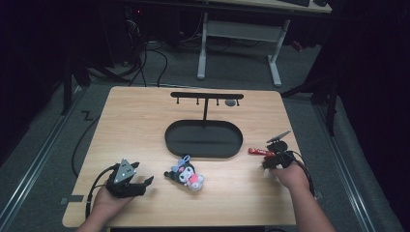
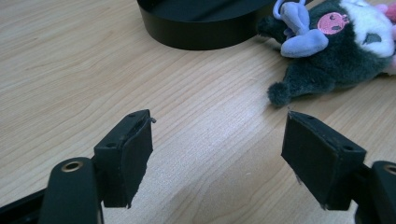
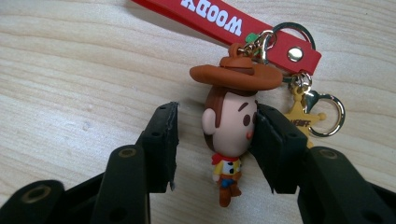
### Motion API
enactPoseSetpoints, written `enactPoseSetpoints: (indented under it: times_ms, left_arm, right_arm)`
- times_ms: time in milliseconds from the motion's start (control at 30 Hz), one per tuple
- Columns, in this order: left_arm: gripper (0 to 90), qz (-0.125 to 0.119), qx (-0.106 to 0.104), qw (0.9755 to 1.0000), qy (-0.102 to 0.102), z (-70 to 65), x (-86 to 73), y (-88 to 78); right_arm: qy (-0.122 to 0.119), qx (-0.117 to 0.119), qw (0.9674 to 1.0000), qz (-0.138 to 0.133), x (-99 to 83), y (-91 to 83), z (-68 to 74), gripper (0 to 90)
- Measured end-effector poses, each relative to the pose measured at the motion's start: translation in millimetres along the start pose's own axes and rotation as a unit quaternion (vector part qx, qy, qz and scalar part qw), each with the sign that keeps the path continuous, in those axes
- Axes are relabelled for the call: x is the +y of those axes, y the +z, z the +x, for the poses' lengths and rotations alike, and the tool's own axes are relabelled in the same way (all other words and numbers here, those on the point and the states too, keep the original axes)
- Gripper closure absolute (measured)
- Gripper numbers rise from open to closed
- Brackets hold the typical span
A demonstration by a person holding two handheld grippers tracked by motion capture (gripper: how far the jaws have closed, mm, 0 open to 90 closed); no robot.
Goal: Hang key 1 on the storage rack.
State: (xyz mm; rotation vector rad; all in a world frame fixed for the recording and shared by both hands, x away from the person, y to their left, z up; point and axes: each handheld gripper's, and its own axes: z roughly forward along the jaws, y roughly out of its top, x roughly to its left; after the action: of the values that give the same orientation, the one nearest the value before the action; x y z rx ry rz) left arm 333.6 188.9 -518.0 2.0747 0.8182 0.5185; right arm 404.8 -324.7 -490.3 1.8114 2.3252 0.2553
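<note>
Wooden tabletop is carrying a black oval tray at centre frame, with a dark plush toy lying just below it. Lower left, the left tool is hovering with jaws apart; at right, the right tool is straddling a cowboy keychain figure, jaws apart, one touching its face

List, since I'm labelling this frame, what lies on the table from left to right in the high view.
Left tongs → plush toy → black oval tray → red keychain strap → right tongs.
</note>
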Motion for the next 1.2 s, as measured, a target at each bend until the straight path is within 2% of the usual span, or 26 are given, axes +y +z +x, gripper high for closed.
enactPoseSetpoints:
  times_ms: [133, 300, 400, 567, 767, 900, 1200]
  left_arm:
    - [24.8, 0.002, -0.003, 1.0, 0.0, -0.1, -0.3, 1.3]
    - [24.6, 0.003, -0.005, 1.0, 0.005, -1.0, -0.1, 0.6]
    - [24.6, 0.006, -0.004, 1.0, 0.005, -0.8, -0.2, 0.8]
    - [24.8, 0.001, -0.003, 1.0, 0.001, -0.6, 0.2, -0.3]
    - [25.0, 0.001, -0.003, 1.0, -0.002, -0.3, -0.1, -0.6]
    - [25.1, 0.002, -0.002, 1.0, 0.0, -1.1, -0.3, 0.0]
    - [25.0, -0.005, -0.005, 1.0, -0.002, -0.5, 0.4, -2.6]
  right_arm:
    - [0.003, 0.011, 0.9999, -0.006, 0.6, 1.7, -1.7, 54.2]
    - [0.006, 0.01, 0.9999, -0.004, 1.0, 1.1, -2.7, 60.5]
    - [0.001, 0.011, 0.9999, 0.0, 2.0, 0.7, -0.9, 65.0]
    - [-0.004, 0.004, 0.9999, 0.012, 5.2, 0.3, 1.5, 66.2]
    - [-0.027, -0.008, 0.9993, 0.026, 8.1, -0.8, 5.6, 66.7]
    - [-0.029, -0.002, 0.9992, 0.026, 7.7, -7.3, 8.2, 66.7]
    - [-0.036, 0.037, 0.9985, 0.015, 1.9, -29.5, 15.4, 66.7]
